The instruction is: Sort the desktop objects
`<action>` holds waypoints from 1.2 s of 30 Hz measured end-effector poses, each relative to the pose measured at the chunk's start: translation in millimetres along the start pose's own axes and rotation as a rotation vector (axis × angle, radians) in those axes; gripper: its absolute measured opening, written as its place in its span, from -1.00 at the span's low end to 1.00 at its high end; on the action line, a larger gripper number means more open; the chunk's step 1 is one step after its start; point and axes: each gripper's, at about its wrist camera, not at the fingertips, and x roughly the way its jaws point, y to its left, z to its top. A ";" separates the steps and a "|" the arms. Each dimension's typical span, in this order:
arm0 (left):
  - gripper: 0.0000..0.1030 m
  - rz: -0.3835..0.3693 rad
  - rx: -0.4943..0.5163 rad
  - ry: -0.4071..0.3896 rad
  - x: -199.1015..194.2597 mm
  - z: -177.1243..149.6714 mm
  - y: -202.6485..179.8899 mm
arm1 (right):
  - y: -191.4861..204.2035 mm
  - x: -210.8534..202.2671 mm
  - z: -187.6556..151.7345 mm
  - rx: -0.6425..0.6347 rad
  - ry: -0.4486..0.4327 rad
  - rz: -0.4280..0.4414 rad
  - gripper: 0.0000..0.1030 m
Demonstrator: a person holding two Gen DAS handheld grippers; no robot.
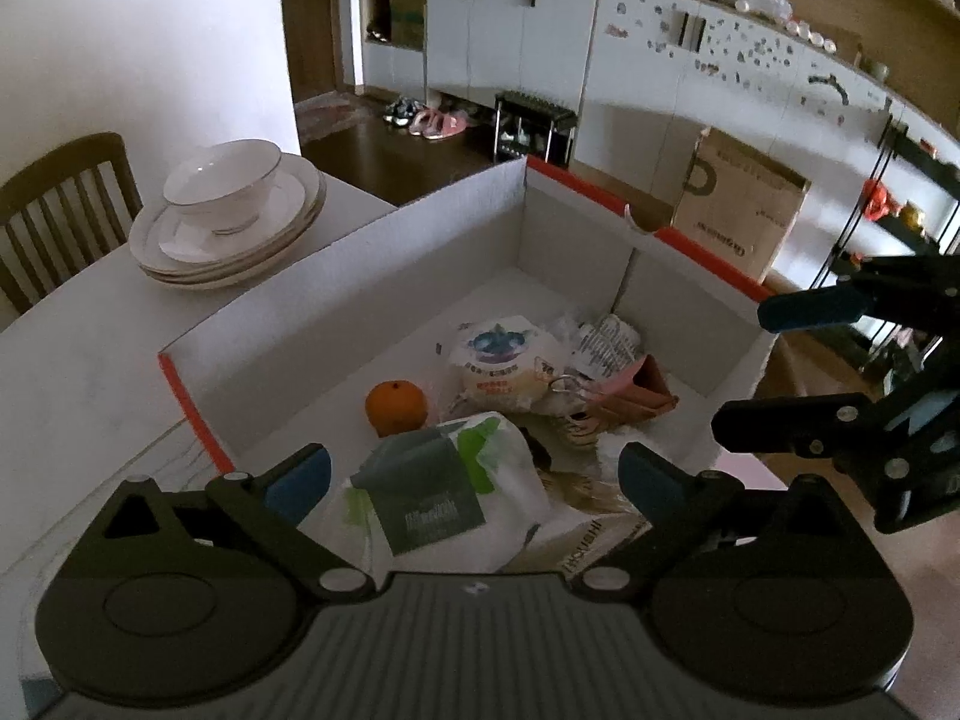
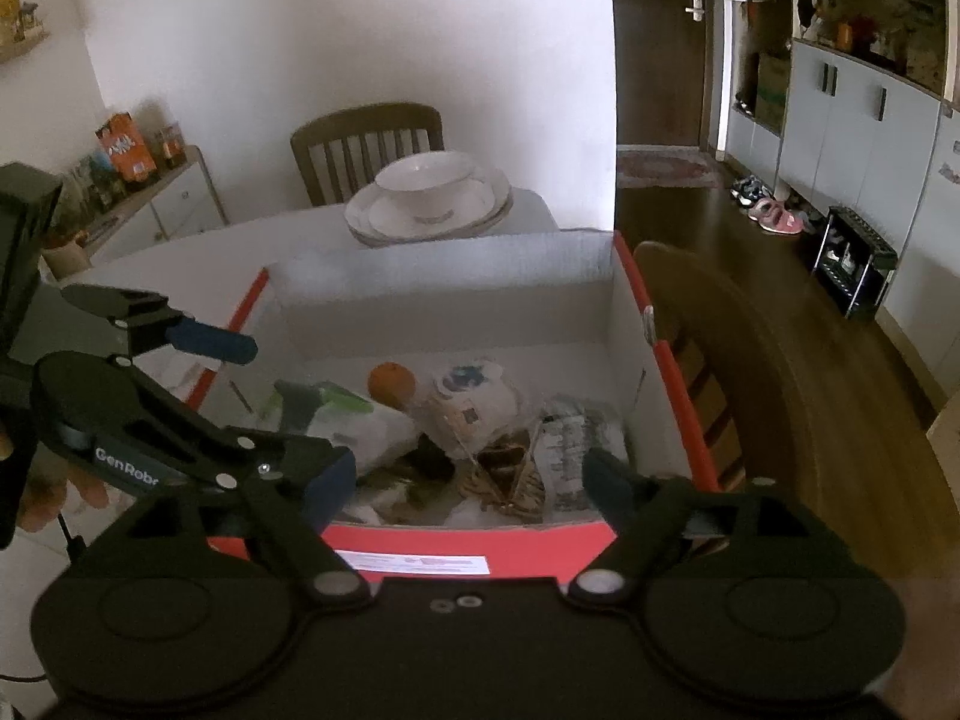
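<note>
Goods lie heaped in a white box (image 1: 576, 222) with red edges on the bench (image 1: 78, 348): an orange (image 1: 396, 405), a white bag with green print (image 1: 456, 480), a round packet (image 1: 510, 360), a pink clip (image 1: 630, 396) and printed wrappers. Left tongs (image 1: 474, 474) stand wide open over the bag, gripping nothing; right tongs (image 2: 474, 483) hang at the box's near wall, jaws also apart and empty. No earlier frame shows whether anything has just been dropped, but the sorting looks well along. For the next piece, a clean job would mean lifting both tools clear of the walls before swinging away, and setting later items in the bare far half of the box, not on the pile. Beyond the box, a bowl (image 1: 225, 189) sits on stacked plates (image 1: 222, 240) on the pale bench. Wooden chairs (image 2: 366, 144), white cupboards (image 1: 510, 30), shoes (image 1: 426, 117) on dark floorboards and a door (image 2: 660, 60) fill the dim room.
</note>
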 end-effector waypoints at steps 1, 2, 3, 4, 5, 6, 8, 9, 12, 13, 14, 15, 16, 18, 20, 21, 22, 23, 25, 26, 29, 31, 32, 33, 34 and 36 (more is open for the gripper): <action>0.99 -0.003 -0.007 -0.005 -3.0 -1.3 0.8 | 1.3 -2.4 -0.4 0.001 -0.006 0.004 0.67; 0.99 -0.007 -0.014 -0.010 -6.2 -2.6 1.6 | 2.7 -4.8 -1.0 0.003 -0.013 0.006 0.69; 0.99 -0.010 -0.021 -0.016 -9.6 -4.0 2.4 | 4.2 -7.2 -1.6 0.005 -0.019 0.008 0.71; 0.99 -0.012 -0.027 -0.022 -12.6 -5.6 3.4 | 5.9 -9.6 -2.2 0.006 -0.025 0.012 0.72; 0.99 -0.014 -0.033 -0.029 -16.1 -7.0 4.2 | 8.0 -11.7 -2.4 0.006 -0.030 0.015 0.73; 0.99 -0.014 -0.039 -0.037 -19.6 -8.3 5.0 | 10.6 -13.9 -2.7 0.003 -0.037 0.017 0.75; 0.99 -0.015 -0.049 -0.055 -27.3 -11.8 5.9 | 16.8 -18.9 -3.9 -0.005 -0.051 0.018 0.78; 0.99 -0.016 -0.054 -0.062 -31.0 -13.5 6.6 | 20.1 -21.8 -4.5 -0.010 -0.059 0.021 0.80; 0.99 -0.024 -0.076 -0.078 -41.4 -17.8 9.6 | 29.1 -29.1 -5.9 -0.021 -0.079 0.026 0.86; 0.99 -0.026 -0.084 -0.082 -44.3 -18.7 11.2 | 31.9 -31.0 -6.4 -0.023 -0.084 0.026 0.87; 0.99 -0.027 -0.089 -0.086 -47.6 -20.2 12.0 | 34.6 -32.9 -6.8 -0.025 -0.089 0.024 0.88; 0.99 -0.025 -0.092 -0.092 -51.4 -22.1 13.0 | 37.5 -35.4 -7.6 -0.026 -0.096 0.024 0.90; 0.99 -0.023 -0.094 -0.096 -54.7 -23.9 14.4 | 39.6 -37.0 -8.3 -0.024 -0.102 0.024 0.91; 0.99 -0.024 -0.098 -0.104 -60.8 -27.4 16.1 | 43.5 -40.2 -8.8 -0.019 -0.110 0.024 0.94; 0.99 -0.025 -0.103 -0.110 -66.2 -31.3 17.9 | 47.1 -42.5 -9.8 -0.013 -0.117 0.019 0.96; 0.99 -0.024 -0.108 -0.114 -69.7 -33.2 18.6 | 49.3 -43.9 -10.3 -0.012 -0.122 0.016 0.98; 0.99 -0.020 -0.110 -0.121 -73.7 -35.1 18.4 | 51.4 -45.4 -11.0 -0.012 -0.127 0.013 0.98; 0.99 -0.010 -0.105 -0.131 -78.5 -36.9 17.3 | 53.5 -47.1 -11.5 -0.009 -0.133 0.009 0.98; 0.99 0.005 -0.091 -0.145 -86.6 -40.4 15.4 | 56.4 -49.9 -12.7 0.002 -0.144 0.005 0.99; 0.99 0.004 -0.087 -0.152 -90.5 -42.3 14.4 | 57.8 -51.4 -13.3 0.007 -0.148 0.003 0.99; 0.99 -0.006 -0.088 -0.163 -100.7 -47.3 13.1 | 61.8 -55.9 -15.7 0.024 -0.161 -0.004 0.99; 0.99 -0.003 -0.088 -0.172 -106.4 -50.5 12.0 | 65.2 -58.8 -17.3 0.033 -0.168 -0.004 0.99; 0.99 -0.001 -0.087 -0.179 -109.4 -51.8 11.0 | 67.2 -60.3 -18.0 0.035 -0.171 -0.001 0.99; 0.99 -0.001 -0.085 -0.185 -112.5 -53.3 10.0 | 69.1 -61.4 -19.0 0.034 -0.175 0.004 0.99; 0.99 -0.004 -0.081 -0.188 -115.0 -54.5 9.5 | 71.0 -63.3 -20.2 0.035 -0.179 0.004 0.99; 0.99 -0.007 -0.076 -0.192 -119.8 -57.2 8.1 | 74.6 -66.5 -21.5 0.039 -0.190 -0.003 0.99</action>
